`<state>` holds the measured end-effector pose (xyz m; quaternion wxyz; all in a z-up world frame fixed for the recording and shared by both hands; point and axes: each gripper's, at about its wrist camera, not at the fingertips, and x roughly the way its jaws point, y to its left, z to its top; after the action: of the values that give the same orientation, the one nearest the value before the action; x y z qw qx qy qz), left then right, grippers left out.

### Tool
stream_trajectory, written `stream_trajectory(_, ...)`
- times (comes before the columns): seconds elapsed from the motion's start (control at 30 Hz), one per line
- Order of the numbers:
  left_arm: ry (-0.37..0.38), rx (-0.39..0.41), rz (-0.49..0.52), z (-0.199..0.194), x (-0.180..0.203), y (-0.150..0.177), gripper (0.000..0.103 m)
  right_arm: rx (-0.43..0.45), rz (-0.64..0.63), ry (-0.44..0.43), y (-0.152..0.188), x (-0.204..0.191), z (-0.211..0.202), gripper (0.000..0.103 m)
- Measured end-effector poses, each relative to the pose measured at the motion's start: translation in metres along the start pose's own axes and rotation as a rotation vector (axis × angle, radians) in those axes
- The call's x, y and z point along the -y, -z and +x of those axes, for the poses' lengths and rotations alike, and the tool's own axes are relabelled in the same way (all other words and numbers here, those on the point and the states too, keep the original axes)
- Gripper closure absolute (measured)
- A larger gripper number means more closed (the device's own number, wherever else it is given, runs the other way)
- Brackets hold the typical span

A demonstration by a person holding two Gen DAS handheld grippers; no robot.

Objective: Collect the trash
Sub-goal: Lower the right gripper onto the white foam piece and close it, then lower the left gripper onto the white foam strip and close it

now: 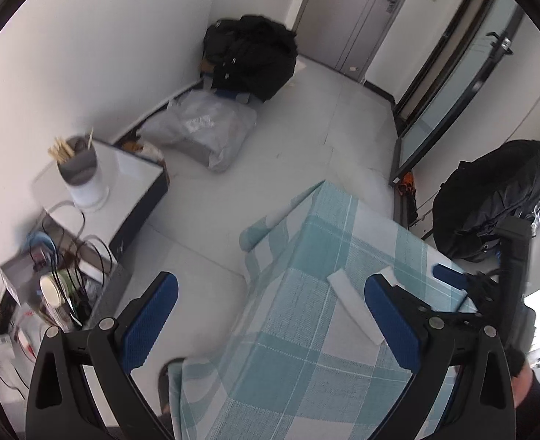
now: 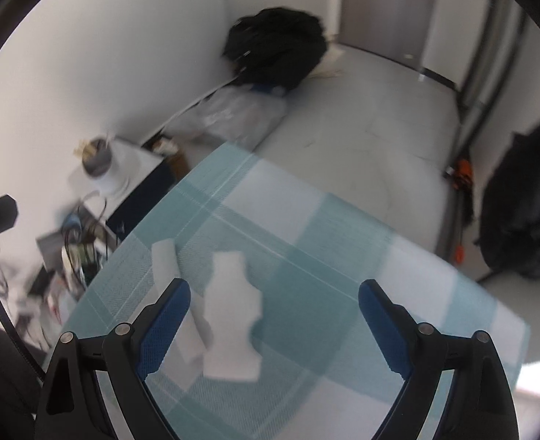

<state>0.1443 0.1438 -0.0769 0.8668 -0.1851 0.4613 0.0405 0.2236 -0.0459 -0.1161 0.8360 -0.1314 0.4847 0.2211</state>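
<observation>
Small lived-in room, checked tablecloth point(image 1: 306, 293), chopstick holder point(image 1: 81, 172), black bags against wall point(image 1: 251, 55), grey door point(image 1: 354, 11)

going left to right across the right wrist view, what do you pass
cup of sticks → narrow white scrap → wide white scrap → orange tool by the wall → black bag

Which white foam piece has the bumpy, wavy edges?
The wider foam piece between the right gripper's open fingers. The narrow foam strip beside it has straight edges.
</observation>
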Motion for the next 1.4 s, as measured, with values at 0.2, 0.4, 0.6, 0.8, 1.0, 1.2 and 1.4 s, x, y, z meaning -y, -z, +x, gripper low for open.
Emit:
stream_trajectory(0.2, 0.010, -0.029, -0.040, 0.005, -0.005, -0.002, 0.003, -0.058, -0.075, 0.015, -0.003, -0.014, 0.027, 0.039)
stream_trajectory(0.4, 0.017, -0.058, -0.043, 0.010, -0.005, 0.001, 0.003, -0.083, -0.054, -0.011, -0.002, -0.008, 0.030, 0.073)
stream_trajectory(0.6, 0.005, -0.071, -0.038, 0.013, -0.004, 0.001, 0.003, -0.082, -0.037, -0.025, 0.003, 0.001, 0.019, 0.074)
stream_trajectory(0.8, -0.026, -0.072, -0.017, 0.020, 0.006, 0.001, 0.003, -0.046, 0.011, -0.033, 0.018, 0.015, -0.003, 0.074)
stream_trajectory(1.0, -0.034, -0.106, -0.002, 0.032, 0.023, -0.001, 0.003, 0.053, 0.115, -0.029, 0.044, 0.037, -0.042, 0.074)
stream_trajectory(1.2, -0.085, -0.122, 0.041, 0.044, 0.046, 0.002, 0.003, 0.132, 0.197, -0.040, 0.074, 0.059, -0.079, 0.074)
stream_trajectory(1.4, -0.108, -0.133, 0.049, 0.050, 0.057, 0.005, 0.003, 0.222, 0.237, -0.028, 0.110, 0.074, -0.098, 0.074)
